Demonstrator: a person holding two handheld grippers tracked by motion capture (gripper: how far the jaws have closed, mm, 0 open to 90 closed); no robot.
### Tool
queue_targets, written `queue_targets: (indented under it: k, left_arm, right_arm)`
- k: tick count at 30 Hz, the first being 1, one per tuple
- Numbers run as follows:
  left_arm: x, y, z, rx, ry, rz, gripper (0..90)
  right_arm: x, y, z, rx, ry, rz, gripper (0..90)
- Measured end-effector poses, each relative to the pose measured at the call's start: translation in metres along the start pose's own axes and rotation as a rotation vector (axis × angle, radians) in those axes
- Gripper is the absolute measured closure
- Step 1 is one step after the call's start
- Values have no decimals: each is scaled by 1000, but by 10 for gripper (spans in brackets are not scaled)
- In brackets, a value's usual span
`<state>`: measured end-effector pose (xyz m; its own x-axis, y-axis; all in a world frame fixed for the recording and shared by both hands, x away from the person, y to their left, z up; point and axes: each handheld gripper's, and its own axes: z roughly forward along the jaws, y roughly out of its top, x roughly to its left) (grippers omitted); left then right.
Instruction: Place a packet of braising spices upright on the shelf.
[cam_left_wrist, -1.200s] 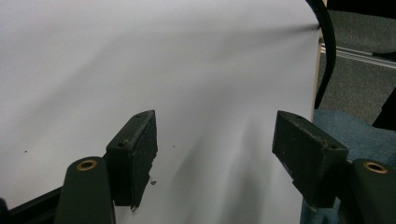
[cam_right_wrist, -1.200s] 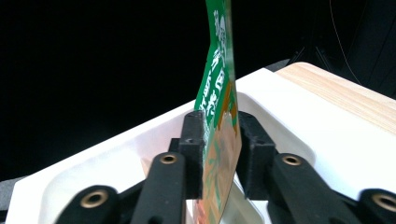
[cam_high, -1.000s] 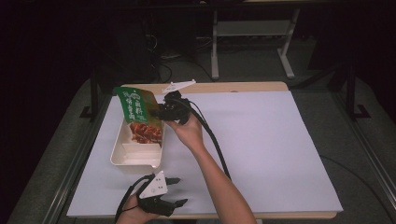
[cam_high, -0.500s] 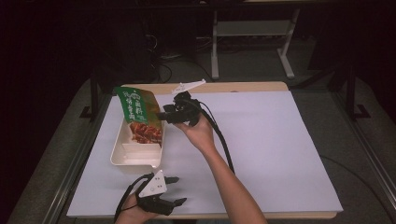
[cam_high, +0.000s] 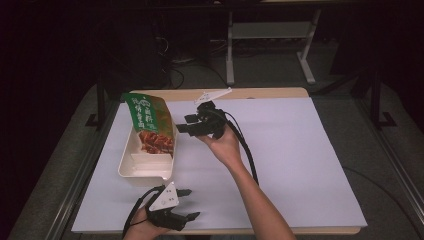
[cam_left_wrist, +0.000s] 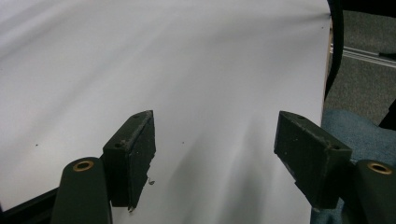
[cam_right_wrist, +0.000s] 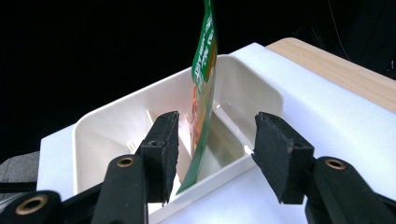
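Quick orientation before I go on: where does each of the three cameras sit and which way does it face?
High view: above the near side, looking forward and down on the white table; both forearms, left gripper, right gripper.
Left gripper view: along open jaws onto bare table surface.
Right gripper view: along open jaws at the green packet standing in the cream tray.
Shared: high and right gripper views both show packet and tray.

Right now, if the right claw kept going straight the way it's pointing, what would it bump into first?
Probably the green pouch. It stands edge-on in the tray, right between the open right claw's jaws. The tray's near rim sits lower in that line, so it might catch first; depth is hard to judge.
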<state>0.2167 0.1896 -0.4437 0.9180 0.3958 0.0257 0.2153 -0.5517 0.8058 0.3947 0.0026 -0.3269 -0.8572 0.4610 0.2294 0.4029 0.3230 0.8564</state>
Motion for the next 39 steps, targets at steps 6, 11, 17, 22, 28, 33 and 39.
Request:
queue_targets:
  k: [6, 11, 17, 22, 28, 33, 39]
  left_arm:
    - [1, 0, 0, -1, 0, -5, 289]
    - [1, -1, 0, 2, 2, -7, 289]
    - [1, -1, 0, 0, 3, -9, 288]
    - [2, -1, 0, 1, 2, -7, 288]
    - [1, -1, 0, 0, 4, -10, 287]
    - [2, -1, -1, 2, 6, -8, 286]
    - [2, -1, -1, -8, 7, -18, 286]
  right_arm:
    - [-3, -8, -12, 4, -2, 5, 468]
    - [-4, -16, -22, 18, 0, 8, 447]
    - [-4, -25, -33, 31, 0, 4, 435]
    - [-6, -33, -43, 28, -4, 8, 433]
    - [-8, -41, -54, 35, -4, 22, 426]
    - [-8, -46, -60, 31, -7, 24, 423]
    - [-8, -53, -67, 32, -10, 30, 420]
